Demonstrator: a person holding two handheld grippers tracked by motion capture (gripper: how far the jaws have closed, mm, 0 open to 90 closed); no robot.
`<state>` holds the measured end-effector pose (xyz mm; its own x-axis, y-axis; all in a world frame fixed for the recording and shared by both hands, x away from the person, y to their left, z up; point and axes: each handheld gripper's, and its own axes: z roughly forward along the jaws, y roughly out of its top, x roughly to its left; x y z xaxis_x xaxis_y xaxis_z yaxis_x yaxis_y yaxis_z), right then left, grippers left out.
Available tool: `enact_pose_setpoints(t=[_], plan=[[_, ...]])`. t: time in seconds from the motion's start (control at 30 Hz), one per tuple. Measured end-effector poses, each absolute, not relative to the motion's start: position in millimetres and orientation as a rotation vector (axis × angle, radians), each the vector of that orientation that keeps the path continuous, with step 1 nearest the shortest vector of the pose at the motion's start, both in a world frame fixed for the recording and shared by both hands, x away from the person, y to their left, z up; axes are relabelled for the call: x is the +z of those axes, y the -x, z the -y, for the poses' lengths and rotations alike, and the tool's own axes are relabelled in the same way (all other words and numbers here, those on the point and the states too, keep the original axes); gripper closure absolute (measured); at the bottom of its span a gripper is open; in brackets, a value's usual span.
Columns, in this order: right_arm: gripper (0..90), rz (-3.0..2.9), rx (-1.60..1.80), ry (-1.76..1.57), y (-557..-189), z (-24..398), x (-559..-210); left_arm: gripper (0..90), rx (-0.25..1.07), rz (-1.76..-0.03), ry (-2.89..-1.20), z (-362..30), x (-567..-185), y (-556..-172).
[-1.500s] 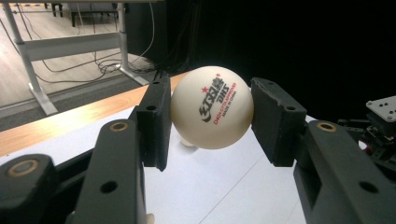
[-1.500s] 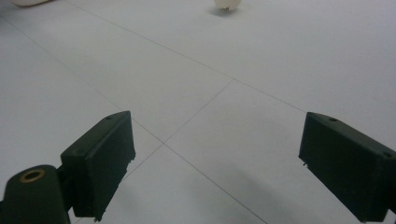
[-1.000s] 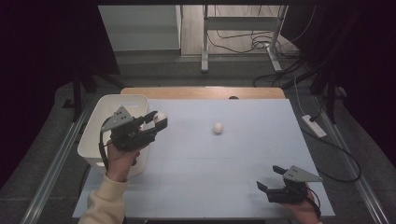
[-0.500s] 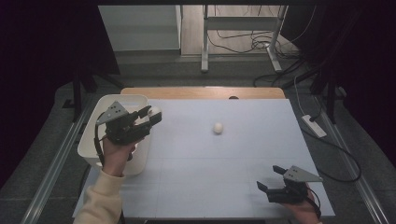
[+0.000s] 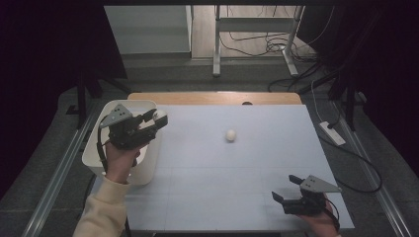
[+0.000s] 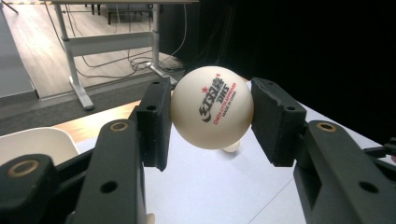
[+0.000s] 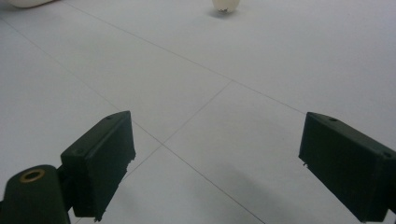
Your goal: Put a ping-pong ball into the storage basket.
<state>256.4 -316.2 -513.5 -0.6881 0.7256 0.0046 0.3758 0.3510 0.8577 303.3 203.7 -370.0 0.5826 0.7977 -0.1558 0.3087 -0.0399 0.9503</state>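
My right gripper (image 5: 287, 193) rests low at the near right corner of the table (image 5: 257, 163), its jaws wide apart with nothing between them, pointing across the top. My left gripper (image 5: 157, 120) is clamped on a white ping-pong ball (image 6: 212, 107), hand raised over the right rim of the white bin (image 5: 94, 153) at the left edge. A second ball (image 5: 230, 135) lies farther off, mid-table.

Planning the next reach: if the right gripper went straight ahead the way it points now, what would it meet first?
Probably the loose ball lying ahead on the table; the right gripper has bare tabletop before it, though the line may pass slightly beside it.
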Motion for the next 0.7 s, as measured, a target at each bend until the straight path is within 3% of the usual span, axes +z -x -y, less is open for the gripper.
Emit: enact_pose_setpoints(t=[0.7], plan=[[10.5,-2.240,1.278,-0.971,-256.6,316.0,-513.4,51.0,0.539,-1.013,-1.627,-219.2,-369.5,-315.7]])
